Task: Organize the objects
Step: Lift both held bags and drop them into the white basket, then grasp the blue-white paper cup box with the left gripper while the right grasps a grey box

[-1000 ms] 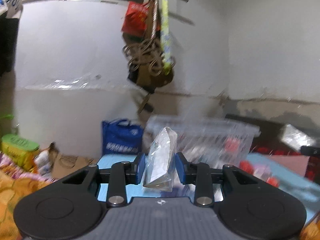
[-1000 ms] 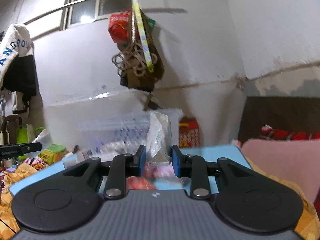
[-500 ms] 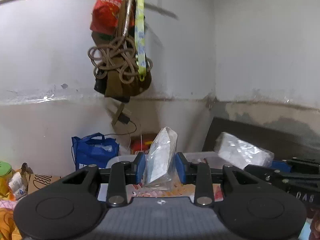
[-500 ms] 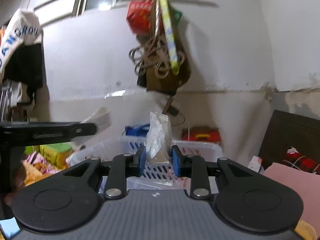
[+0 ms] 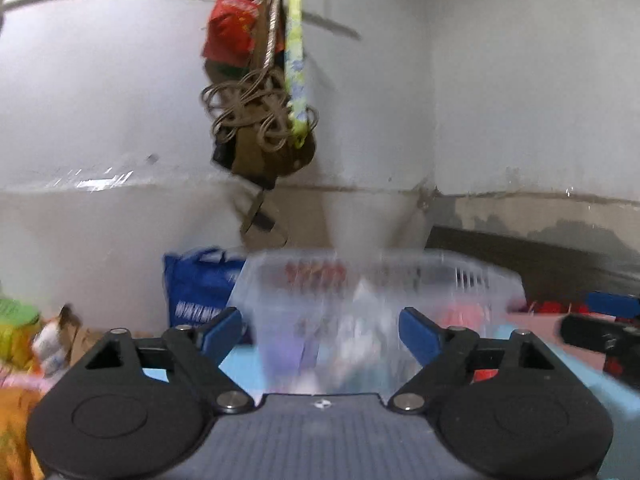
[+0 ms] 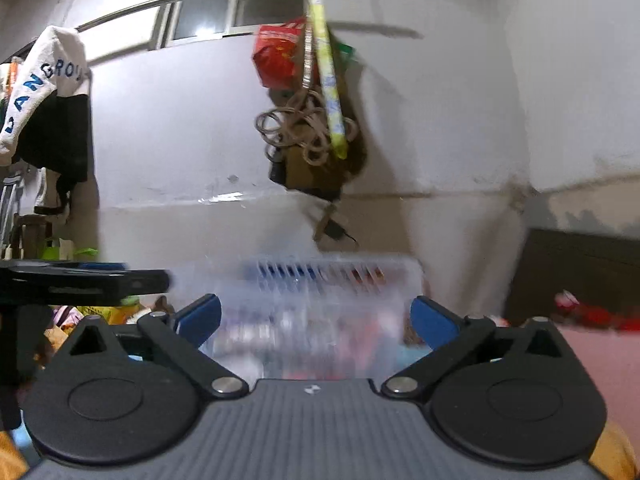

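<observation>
The left gripper point(image 5: 320, 330) is spread wide with nothing between its blue pads point(image 5: 418, 334). Straight ahead of it, blurred, stands a clear plastic basket point(image 5: 476, 276) with slotted walls; smeared shapes of packets point(image 5: 360, 320) show inside, too blurred to tell apart. The basket sits on a light blue surface point(image 5: 240, 360). A blue bag point(image 5: 196, 288) stands just left of the basket against the wall. At the right edge of this view the other gripper's black body shows.

The right gripper point(image 6: 316, 318) is also wide apart and holds nothing, its blue pads point(image 6: 434, 322) flanking the same basket point(image 6: 332, 276), which is blurred here as well, with red and white contents dimly visible. The left gripper's black finger reaches in from the left edge, beside the basket. A pink cloth point(image 6: 592, 356) lies to the right.

On the wall above hang a coiled rope point(image 6: 304, 132), a red bag point(image 6: 278, 56) and a yellow-green strip point(image 6: 330, 88).
</observation>
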A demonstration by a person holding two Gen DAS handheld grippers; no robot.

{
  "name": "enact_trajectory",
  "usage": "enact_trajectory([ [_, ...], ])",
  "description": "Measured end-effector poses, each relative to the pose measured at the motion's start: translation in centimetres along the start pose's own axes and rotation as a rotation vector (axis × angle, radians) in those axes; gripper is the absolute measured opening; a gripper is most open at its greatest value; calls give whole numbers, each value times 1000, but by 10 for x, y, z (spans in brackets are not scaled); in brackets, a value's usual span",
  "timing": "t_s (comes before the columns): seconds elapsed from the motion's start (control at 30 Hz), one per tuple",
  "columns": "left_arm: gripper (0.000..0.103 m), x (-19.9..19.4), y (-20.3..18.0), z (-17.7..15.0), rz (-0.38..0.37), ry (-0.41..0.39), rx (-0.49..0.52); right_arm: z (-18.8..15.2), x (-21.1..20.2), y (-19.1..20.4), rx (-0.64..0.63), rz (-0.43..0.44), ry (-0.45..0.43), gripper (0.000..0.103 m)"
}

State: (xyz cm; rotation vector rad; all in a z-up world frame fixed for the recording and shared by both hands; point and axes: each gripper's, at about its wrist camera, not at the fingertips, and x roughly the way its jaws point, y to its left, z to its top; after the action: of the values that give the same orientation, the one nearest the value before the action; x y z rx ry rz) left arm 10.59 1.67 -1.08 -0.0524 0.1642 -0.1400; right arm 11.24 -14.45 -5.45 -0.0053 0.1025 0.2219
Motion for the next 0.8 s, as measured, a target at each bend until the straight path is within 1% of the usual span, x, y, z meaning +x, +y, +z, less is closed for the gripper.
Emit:
enact_trajectory([
  [0.07, 88, -12, 3, -24, 13, 42, -18, -27, -22, 3, 13, 8, 67, 103],
  [0.13, 88, -16, 7, -42, 23, 70, -55, -49, -31, 8, 29, -34, 121, 103],
  [0.2, 88, -14, 11, -52, 22, 82, -80, -63, -33, 11, 45, -62, 154, 103],
  [0.23, 88, -13, 14, -52, 21, 89, -98, -65, -33, 12, 55, -64, 161, 102],
  [0.3, 88, -10, 17, -47, 16, 93, -107, -68, -34, 13, 69, -68, 136, 98],
  [0.4, 87, -4, 15, -49, 27, 158, -83, -69, -31, 13, 69, -75, 146, 90],
  [0.47, 87, -4, 13, -48, 40, 166, -80, -73, -36, 15, 84, -63, 143, 86],
  [0.5, 87, -1, 12, -47, 49, 183, -75, -75, -37, 17, 84, -71, 140, 83],
  [0.57, 84, 6, 14, -46, 47, 224, -79, -78, -37, 18, 84, -68, 141, 83],
  [0.63, 84, 5, 16, -46, 45, 214, -103, -79, -35, 18, 87, -67, 151, 82],
  [0.7, 82, 11, 15, -46, 58, 256, -97, -80, -31, 20, 77, -74, 158, 80],
  [0.77, 76, 18, 15, -46, 48, 303, -92, -82, -29, 22, 78, -64, 163, 77],
  [0.8, 75, 20, 15, -47, 48, 318, -92, -82, -28, 23, 79, -60, 167, 72],
])
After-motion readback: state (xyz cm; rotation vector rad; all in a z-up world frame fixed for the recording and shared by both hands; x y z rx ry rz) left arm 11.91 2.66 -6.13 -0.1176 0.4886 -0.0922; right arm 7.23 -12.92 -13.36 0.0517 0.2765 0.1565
